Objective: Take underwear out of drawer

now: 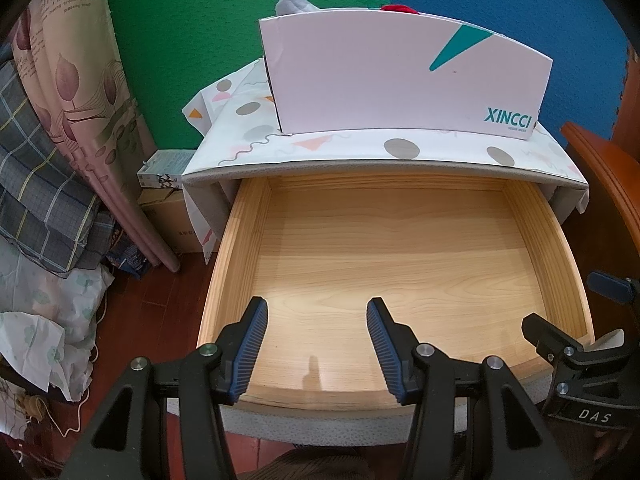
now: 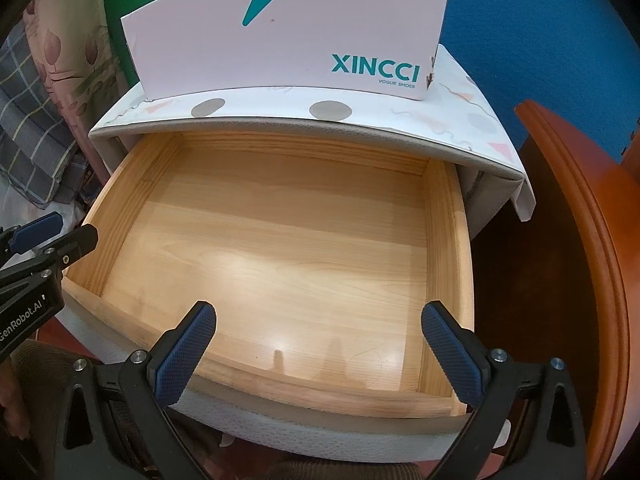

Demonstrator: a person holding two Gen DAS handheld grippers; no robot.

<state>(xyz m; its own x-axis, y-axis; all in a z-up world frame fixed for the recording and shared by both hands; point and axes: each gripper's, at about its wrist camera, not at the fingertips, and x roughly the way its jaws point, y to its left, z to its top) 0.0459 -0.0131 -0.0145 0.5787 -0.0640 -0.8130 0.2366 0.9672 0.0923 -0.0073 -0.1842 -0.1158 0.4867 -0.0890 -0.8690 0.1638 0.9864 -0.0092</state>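
One wooden drawer (image 1: 400,248) stands pulled fully out of one small cabinet (image 1: 384,156), which is covered with a white cloth printed with grey dots and pink triangles. The drawer floor is bare light wood in both wrist views; no garment lies on it. One white shoe box (image 1: 404,80) marked XINCCI sits on the cabinet top, at its far side. Over the box's far rim two bits of fabric show: one grey piece (image 1: 294,4) at the left and one red piece (image 1: 398,9) further right. Whether either is the underwear I cannot tell.

Two grippers are in view, both over the near edge of the drawer. Left gripper (image 1: 318,312): jaws spread, nothing between the blue pads, only drawer floor behind the gap. Right gripper (image 2: 318,320): jaws spread wider, also holding nothing. Each appears at the edge of the other's view, side by side and apart.

Surroundings: green and blue foam mats (image 1: 192,40) on the far wall, a floral curtain (image 1: 76,80) and plaid bedding (image 1: 44,208) at the left, one brown cardboard box (image 1: 172,220) on the floor left of the cabinet, and orange-brown wooden furniture (image 2: 592,240) at the right.
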